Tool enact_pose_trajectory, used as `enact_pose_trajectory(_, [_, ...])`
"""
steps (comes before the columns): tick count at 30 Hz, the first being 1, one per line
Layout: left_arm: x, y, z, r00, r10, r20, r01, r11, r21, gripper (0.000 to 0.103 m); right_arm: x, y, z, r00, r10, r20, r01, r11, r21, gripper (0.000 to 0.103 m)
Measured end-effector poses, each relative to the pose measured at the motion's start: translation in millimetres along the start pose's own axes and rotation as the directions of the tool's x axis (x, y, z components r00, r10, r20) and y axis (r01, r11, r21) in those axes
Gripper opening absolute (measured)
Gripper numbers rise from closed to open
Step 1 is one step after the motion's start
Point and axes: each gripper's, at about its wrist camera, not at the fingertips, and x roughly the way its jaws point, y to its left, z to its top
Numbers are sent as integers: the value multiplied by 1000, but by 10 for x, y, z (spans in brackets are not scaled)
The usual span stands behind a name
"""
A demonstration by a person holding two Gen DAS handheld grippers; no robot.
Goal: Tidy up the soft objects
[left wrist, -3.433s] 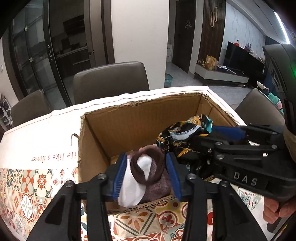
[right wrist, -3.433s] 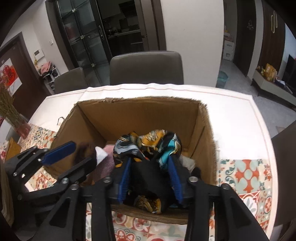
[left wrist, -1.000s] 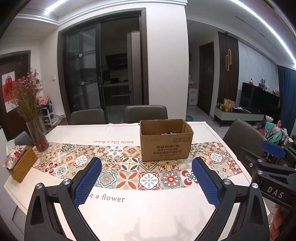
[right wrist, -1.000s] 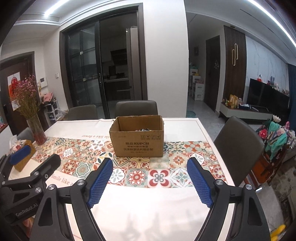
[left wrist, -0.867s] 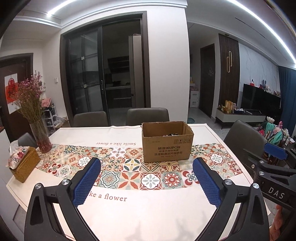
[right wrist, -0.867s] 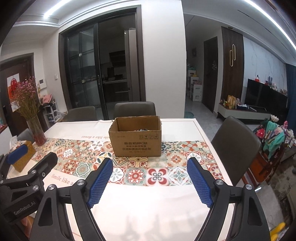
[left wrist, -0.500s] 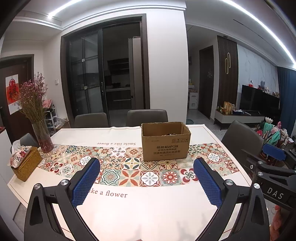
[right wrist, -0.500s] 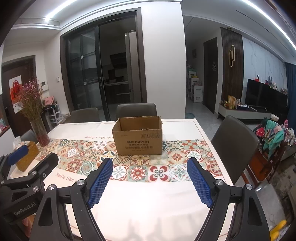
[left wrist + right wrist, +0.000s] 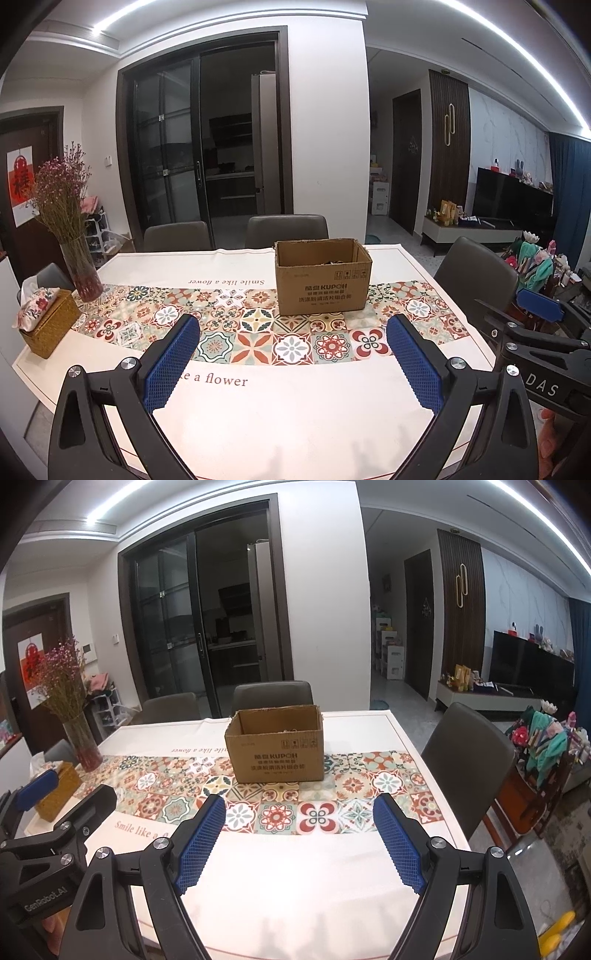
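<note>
A brown cardboard box (image 9: pixel 322 282) (image 9: pixel 276 749) stands on the patterned runner in the middle of the table, its top open; only a sliver of dark cloth shows over its rim. My left gripper (image 9: pixel 293 341) hangs open over the near part of the table, well short of the box, nothing between its blue pads. Likewise my right gripper (image 9: pixel 299 819) is open and empty, also far back from the box. Each gripper shows at the edge of the other's view.
A white tablecloth (image 9: pixel 295 413) with a tiled runner covers the table. A vase of dried flowers (image 9: pixel 74 236) and a woven tissue box (image 9: pixel 46 321) stand at the left end. Dark chairs (image 9: pixel 467 760) ring the table; a cluttered rack (image 9: pixel 546 753) is at the right.
Both grippers, shut on cloths over the box 3.4 s ago, are now open, empty and far back. Over the last second the box shrank slightly in view.
</note>
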Motion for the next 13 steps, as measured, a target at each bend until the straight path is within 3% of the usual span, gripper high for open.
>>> enact_pose_trajectory(13, [18, 28, 16, 1000, 0, -3, 0, 1000, 2, 103, -5, -26, -6, 1000, 0, -1, 0, 1000, 1, 83])
